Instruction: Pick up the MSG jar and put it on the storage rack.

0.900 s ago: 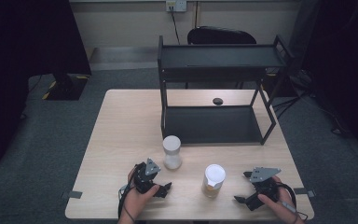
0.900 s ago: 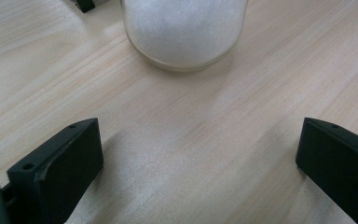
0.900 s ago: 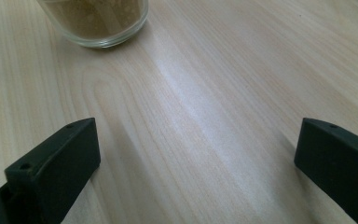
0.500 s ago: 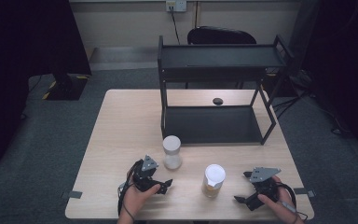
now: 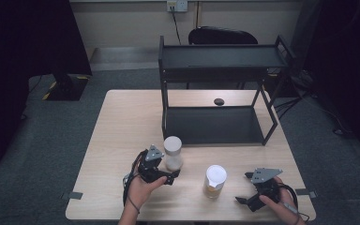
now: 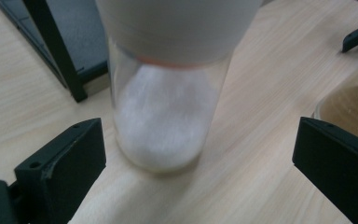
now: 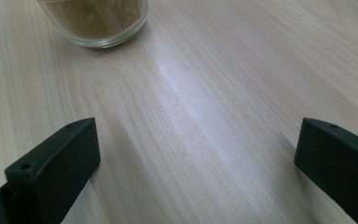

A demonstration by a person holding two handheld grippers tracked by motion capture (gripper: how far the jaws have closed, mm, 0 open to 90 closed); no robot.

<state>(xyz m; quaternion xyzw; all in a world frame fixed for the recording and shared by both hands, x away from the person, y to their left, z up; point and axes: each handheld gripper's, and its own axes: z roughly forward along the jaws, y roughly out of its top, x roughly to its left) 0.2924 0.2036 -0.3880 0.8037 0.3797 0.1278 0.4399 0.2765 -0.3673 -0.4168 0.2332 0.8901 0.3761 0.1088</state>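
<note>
A glass jar of white powder with a white lid (image 5: 172, 152) stands on the wooden table (image 5: 122, 122). My left gripper (image 5: 170, 168) is open just to its near left. In the left gripper view the white jar (image 6: 165, 116) stands between and just beyond the wide-apart jaws of the left gripper (image 6: 200, 135), with neither jaw touching it. A second jar with brown powder and a white lid (image 5: 214, 180) stands to the right. My right gripper (image 5: 243, 188) is open to the right of it, low over bare table. The brown jar (image 7: 95, 21) shows beyond the jaws of the right gripper (image 7: 198, 135).
A black two-tier rack (image 5: 215, 58) stands at the back of the table, its lower shelf (image 5: 211, 124) bare. A small black disc (image 5: 219, 101) lies behind it. A dark chair (image 5: 222, 35) is beyond the table. The brown jar's edge (image 6: 349, 100) shows at the right of the left gripper view.
My left gripper has moved a little forward, closer to the white jar. The right gripper and both jars have stayed where they were.
</note>
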